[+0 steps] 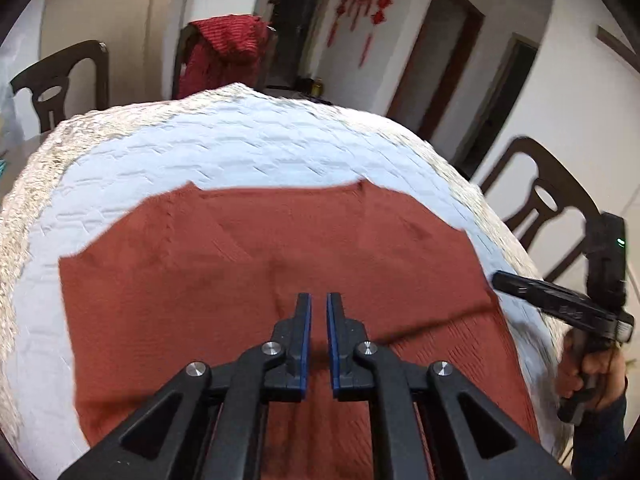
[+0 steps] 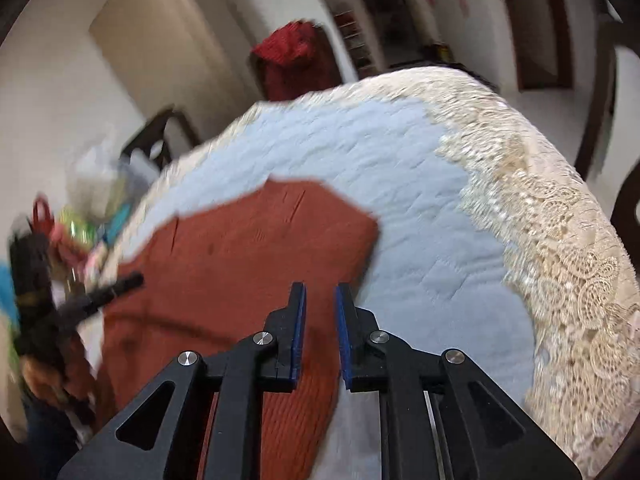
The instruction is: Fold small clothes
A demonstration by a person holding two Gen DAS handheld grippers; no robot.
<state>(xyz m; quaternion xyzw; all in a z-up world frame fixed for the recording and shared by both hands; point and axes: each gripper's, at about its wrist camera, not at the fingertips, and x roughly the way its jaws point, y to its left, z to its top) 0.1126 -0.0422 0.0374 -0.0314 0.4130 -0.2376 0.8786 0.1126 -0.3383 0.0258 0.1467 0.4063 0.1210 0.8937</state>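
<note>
A rust-red knit garment point(image 1: 248, 280) lies spread flat on a light blue quilted table cover point(image 1: 240, 148). My left gripper point(image 1: 318, 300) hovers above the garment's middle with its jaws a narrow gap apart and nothing between them. My right gripper point(image 2: 321, 292) hovers over the garment's right edge point(image 2: 248, 264), jaws slightly apart and empty. The right gripper shows in the left wrist view point(image 1: 496, 278) at the garment's right side. The left gripper shows blurred in the right wrist view point(image 2: 136, 280).
The table has a cream lace border point(image 2: 560, 240). Dark wooden chairs stand at the back left point(image 1: 60, 84) and right point(image 1: 540, 200). A red garment point(image 1: 224, 52) hangs over a far chair. Colourful clutter point(image 2: 84, 224) sits at the table's left end.
</note>
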